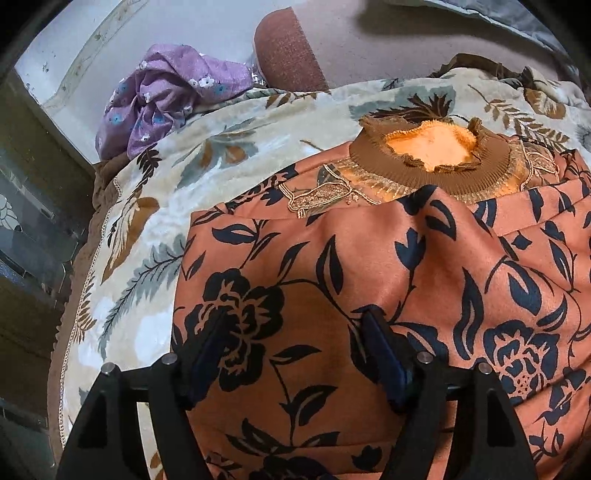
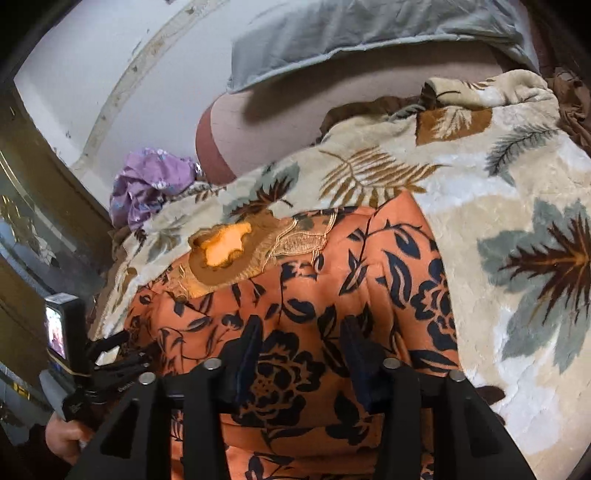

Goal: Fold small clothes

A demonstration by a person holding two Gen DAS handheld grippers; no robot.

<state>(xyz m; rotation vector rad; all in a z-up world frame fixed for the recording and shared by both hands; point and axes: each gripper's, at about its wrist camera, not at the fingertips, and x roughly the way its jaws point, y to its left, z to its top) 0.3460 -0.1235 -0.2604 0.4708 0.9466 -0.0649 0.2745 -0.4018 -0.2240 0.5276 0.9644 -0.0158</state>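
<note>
An orange top with a dark floral print (image 1: 369, 266) lies on the leaf-patterned blanket (image 1: 229, 147), its brown ribbed collar (image 1: 436, 177) at the far end and its sides folded inward. It also shows in the right wrist view (image 2: 332, 280). My left gripper (image 1: 295, 325) is open, its fingers apart just above the cloth near its left part. My right gripper (image 2: 303, 332) is open above the cloth's near middle. Neither holds cloth. The left gripper's body and the hand on it (image 2: 70, 373) show at the left of the right wrist view.
A crumpled purple flowered garment (image 1: 166, 96) lies at the blanket's far left edge, also in the right wrist view (image 2: 151, 181). A grey pillow (image 2: 369, 33) and a brown cushion (image 1: 288, 51) lie beyond. A dark cabinet (image 1: 33, 229) stands to the left.
</note>
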